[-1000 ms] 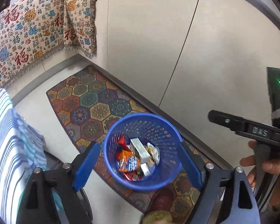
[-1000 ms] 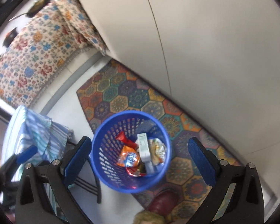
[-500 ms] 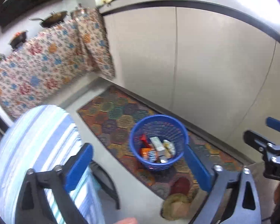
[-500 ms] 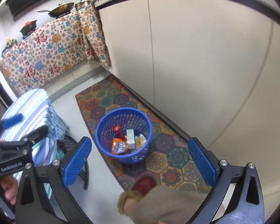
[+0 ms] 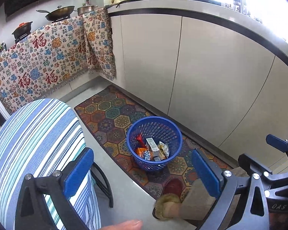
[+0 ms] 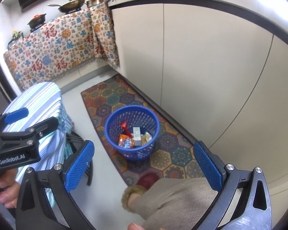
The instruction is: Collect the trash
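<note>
A round blue plastic wastebasket (image 5: 154,143) with perforated walls stands upright on a patterned hexagon rug (image 5: 113,115), near the base of the pale cabinets. Inside lie a red wrapper (image 5: 139,140), an orange snack packet (image 5: 145,153), a white carton (image 5: 152,146) leaning at a tilt, and a pale crumpled packet (image 5: 163,149), all bunched at the bottom.

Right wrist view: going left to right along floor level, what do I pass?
Left gripper → striped chair cover → blue basket with wrappers → patterned rug → cabinet doors.
</note>
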Demonstrator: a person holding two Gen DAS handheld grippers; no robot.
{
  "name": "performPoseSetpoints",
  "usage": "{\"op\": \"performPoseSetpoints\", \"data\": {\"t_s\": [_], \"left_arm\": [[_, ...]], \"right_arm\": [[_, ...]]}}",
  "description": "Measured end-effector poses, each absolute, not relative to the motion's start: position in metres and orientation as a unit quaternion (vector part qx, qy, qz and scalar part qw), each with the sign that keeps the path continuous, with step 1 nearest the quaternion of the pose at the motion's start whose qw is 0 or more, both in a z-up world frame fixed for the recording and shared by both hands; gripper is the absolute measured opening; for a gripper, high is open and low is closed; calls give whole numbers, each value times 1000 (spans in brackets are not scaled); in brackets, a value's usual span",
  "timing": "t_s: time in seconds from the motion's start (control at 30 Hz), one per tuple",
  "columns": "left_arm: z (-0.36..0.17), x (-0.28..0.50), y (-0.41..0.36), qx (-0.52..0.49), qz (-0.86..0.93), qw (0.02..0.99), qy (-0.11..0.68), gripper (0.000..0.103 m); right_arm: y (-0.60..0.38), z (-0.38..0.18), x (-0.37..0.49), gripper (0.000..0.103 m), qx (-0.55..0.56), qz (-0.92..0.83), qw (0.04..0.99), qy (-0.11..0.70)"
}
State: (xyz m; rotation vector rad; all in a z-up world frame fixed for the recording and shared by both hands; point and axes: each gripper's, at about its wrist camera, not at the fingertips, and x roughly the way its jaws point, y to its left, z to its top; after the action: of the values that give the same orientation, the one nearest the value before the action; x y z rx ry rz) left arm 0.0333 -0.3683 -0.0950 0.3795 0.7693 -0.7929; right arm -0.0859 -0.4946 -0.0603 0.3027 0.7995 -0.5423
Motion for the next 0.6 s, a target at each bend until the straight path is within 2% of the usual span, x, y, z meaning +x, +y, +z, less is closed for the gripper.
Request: {"op": "performPoseSetpoints", "data": {"t_s": [0.6], "left_arm": [[-93,41,-364,171,-372,834,371,103]], "right_arm": [[-487,-55,-83,103,144,-246,879,383]]}}
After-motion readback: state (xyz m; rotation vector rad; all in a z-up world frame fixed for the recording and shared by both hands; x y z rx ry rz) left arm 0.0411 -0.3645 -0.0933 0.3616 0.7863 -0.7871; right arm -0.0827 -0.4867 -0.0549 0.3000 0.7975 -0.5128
